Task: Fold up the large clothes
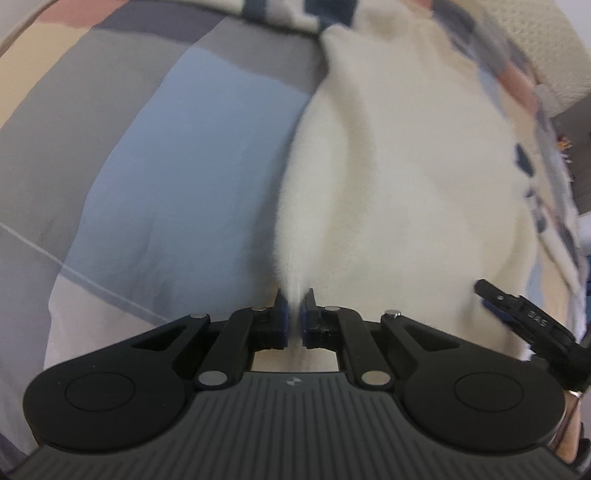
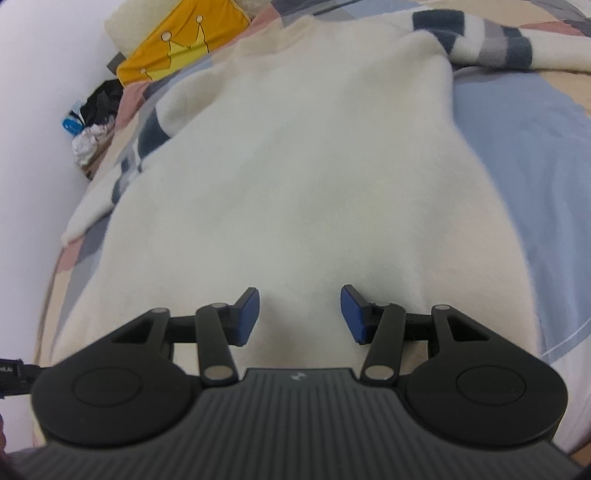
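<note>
Left gripper (image 1: 294, 308) clenched on a pinch of the cream sweater (image 1: 388, 177) hem, fabric pulled up into a ridge between the pads. Right gripper (image 2: 299, 314) released, jaws apart over the sweater (image 2: 295, 177), nothing pinched. Sweater lies spread on the patchwork bedspread (image 1: 177, 184) (striped sleeves (image 2: 480, 33) out to the sides). Yellow cushion (image 2: 181, 40) beyond the collar

A bed (image 2: 517, 147) covered in patchwork bedding of blue, grey, beige and pink carries a cream sweater (image 2: 295, 177) with striped sleeves, spread flat. A yellow cushion (image 2: 177, 40) lies at its far end.
</note>
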{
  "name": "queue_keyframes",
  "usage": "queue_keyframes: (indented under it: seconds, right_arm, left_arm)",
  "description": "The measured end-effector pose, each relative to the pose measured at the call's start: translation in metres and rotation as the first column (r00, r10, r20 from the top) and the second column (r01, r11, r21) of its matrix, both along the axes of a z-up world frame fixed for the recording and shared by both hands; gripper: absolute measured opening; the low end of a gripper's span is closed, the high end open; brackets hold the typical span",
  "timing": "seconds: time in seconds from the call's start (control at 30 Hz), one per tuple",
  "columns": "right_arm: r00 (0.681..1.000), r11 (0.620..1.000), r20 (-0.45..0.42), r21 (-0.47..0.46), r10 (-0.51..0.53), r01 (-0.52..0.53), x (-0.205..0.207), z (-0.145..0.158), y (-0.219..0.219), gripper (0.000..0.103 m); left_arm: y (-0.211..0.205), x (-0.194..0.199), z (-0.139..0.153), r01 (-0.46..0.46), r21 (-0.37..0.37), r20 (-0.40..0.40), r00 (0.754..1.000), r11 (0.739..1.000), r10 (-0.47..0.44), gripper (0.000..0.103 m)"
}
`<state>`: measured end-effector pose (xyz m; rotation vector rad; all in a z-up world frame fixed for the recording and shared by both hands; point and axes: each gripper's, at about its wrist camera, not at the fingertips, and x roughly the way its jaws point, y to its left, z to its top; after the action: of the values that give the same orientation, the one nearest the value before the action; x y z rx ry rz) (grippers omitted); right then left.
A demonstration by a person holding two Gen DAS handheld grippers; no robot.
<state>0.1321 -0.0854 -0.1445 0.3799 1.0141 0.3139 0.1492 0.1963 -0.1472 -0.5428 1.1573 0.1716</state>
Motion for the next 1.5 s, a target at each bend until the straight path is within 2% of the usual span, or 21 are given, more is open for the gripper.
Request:
queue_keyframes:
  seconds: [0.07,0.17,0.33,0.43,0.5,0.57,0.63,0.8,0.9,1.07,1.27,1.5]
  right_arm:
    - [1.0,1.0,-0.002,-0.023,0.016,-0.016,0.002,-0.004,0.002,0.051]
    - [1.0,1.0,-0.02,0.001,0.0,0.0,0.005,-0.009,-0.002,0.051]
    - [1.0,1.0,-0.007,-0.008,0.004,-0.004,0.002,-0.005,-0.001,0.051]
    - [0.999,1.0,0.034,0.008,-0.001,0.001,-0.002,0.005,-0.005,0.052]
    - [0.998,0.999,0.066,0.041,-0.005,0.003,-0.006,0.012,-0.011,0.052]
    - [0.995,0.999,0.102,0.04,-0.01,0.006,-0.009,0.019,-0.013,0.052]
    - [0.989,1.0,0.144,0.013,-0.014,0.012,-0.011,0.027,-0.012,0.052]
    - [0.982,1.0,0.187,0.0,-0.027,0.028,-0.014,0.035,-0.017,0.052]
    - [0.977,0.999,0.211,0.006,-0.043,0.043,-0.017,0.038,-0.021,0.052]
    - [0.96,0.997,0.27,-0.008,-0.07,0.075,-0.021,0.047,-0.029,0.052]
    - [0.946,0.993,0.314,-0.048,-0.087,0.107,-0.022,0.052,-0.032,0.052]
    - [0.934,0.986,0.332,-0.051,-0.136,0.161,-0.021,0.056,-0.043,0.052]
  left_arm:
    - [-0.001,0.0,-0.008,-0.012,0.011,-0.029,1.0,1.0,0.012,0.008]
    - [-0.009,0.006,-0.006,-0.006,0.037,-0.048,0.999,0.999,0.008,0.008]
    - [-0.019,0.008,0.011,0.012,0.066,-0.03,1.0,0.998,-0.01,0.01]
    - [-0.025,0.0,0.018,0.037,0.113,-0.019,0.999,0.993,-0.035,0.015]
    - [-0.029,-0.004,0.023,0.053,0.141,-0.005,0.999,0.989,-0.052,0.021]
    - [-0.036,-0.004,0.03,0.077,0.174,0.018,0.997,0.982,-0.082,0.038]
    - [-0.045,-0.009,0.039,0.092,0.213,0.05,0.993,0.973,-0.104,0.047]
    - [-0.064,-0.005,0.05,0.11,0.266,0.128,0.981,0.958,-0.148,0.048]
    - [-0.079,0.003,0.048,0.121,0.263,0.161,0.973,0.957,-0.167,0.048]
    - [-0.108,0.016,0.045,0.153,0.37,0.199,0.951,0.916,-0.239,0.048]
    - [-0.131,0.037,0.048,0.152,0.376,0.274,0.924,0.914,-0.266,0.048]
    - [-0.155,0.068,0.055,0.153,0.339,0.356,0.892,0.928,-0.277,0.048]
